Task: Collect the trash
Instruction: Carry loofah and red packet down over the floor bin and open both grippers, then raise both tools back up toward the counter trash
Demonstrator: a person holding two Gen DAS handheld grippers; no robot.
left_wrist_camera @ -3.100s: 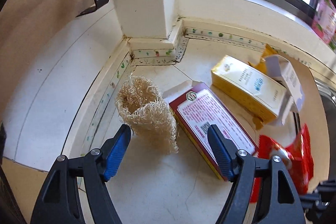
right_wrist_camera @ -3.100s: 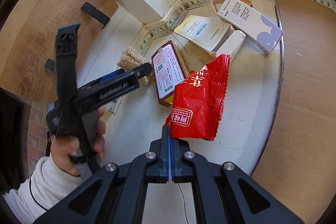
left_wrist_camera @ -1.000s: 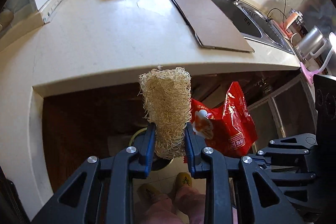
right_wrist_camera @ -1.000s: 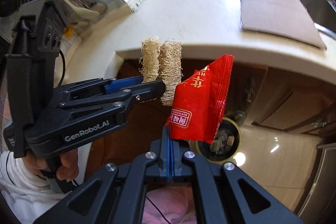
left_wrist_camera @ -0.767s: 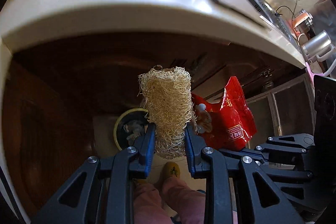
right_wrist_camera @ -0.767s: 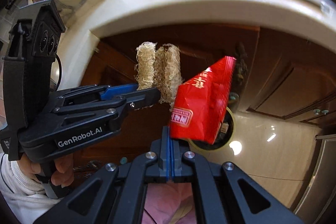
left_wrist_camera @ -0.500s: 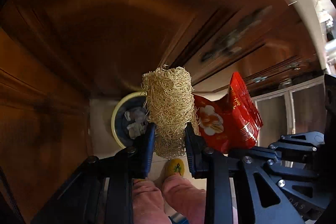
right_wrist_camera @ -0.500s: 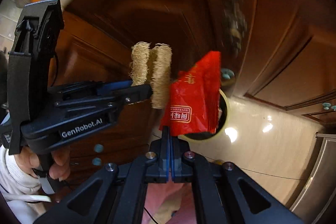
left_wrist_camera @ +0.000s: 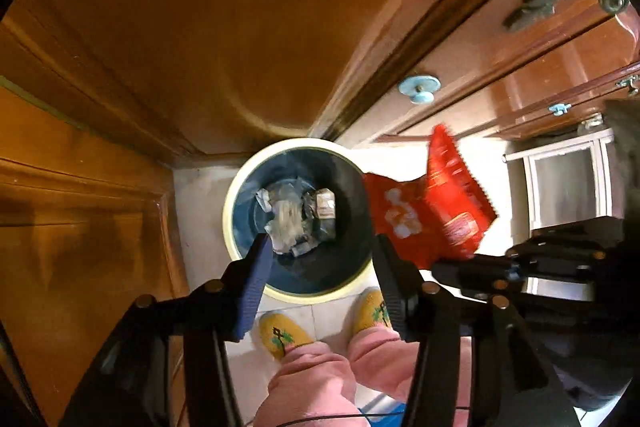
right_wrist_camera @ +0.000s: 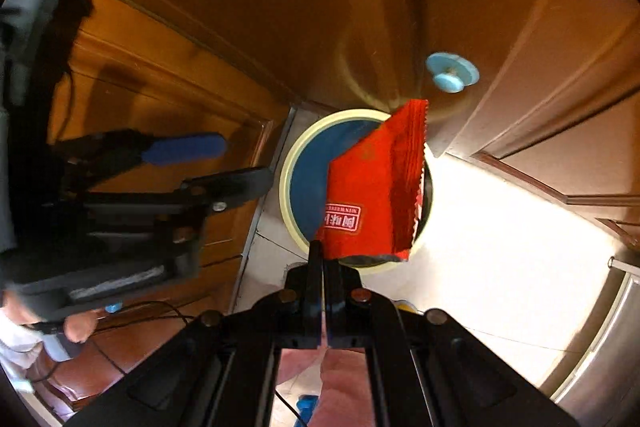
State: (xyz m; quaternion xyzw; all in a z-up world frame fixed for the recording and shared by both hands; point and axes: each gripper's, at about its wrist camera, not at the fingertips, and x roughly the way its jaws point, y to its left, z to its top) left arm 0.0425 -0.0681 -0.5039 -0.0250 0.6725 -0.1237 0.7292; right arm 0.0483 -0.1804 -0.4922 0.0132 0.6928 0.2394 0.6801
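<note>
one round trash bin (left_wrist_camera: 248, 187) stands on the pale tiled floor (left_wrist_camera: 196, 203), cream rim and dark blue liner, seen from directly above. one red snack wrapper (right_wrist_camera: 372, 187) is in view. two grippers are present, and two yellow slippers (left_wrist_camera: 280, 335) with pink trouser legs show beneath them.

bin contents: a heap of crumpled pale scraps (left_wrist_camera: 286, 223) and one small tan carton (left_wrist_camera: 325, 207) lie at the bottom; a blurred pale fibrous lump lies among them and cannot be identified with certainty.

the left gripper (left_wrist_camera: 320, 263) hangs over the near part of the bin mouth, its jaws spread wide with nothing between the blue pads. the right gripper (right_wrist_camera: 323, 263) has its jaws pressed together on the bottom edge of the red snack wrapper, which stands upright above the bin's right rim in the right wrist view; in the left wrist view it sits just right of the bin.

edges: wooden cabinet doors (left_wrist_camera: 200, 27) close in on the far and left sides of the bin, the rim almost against their base. one pale blue knob (right_wrist_camera: 452, 73) sits on a door near the wrapper's top. the floor to the right is brightly lit and open.
</note>
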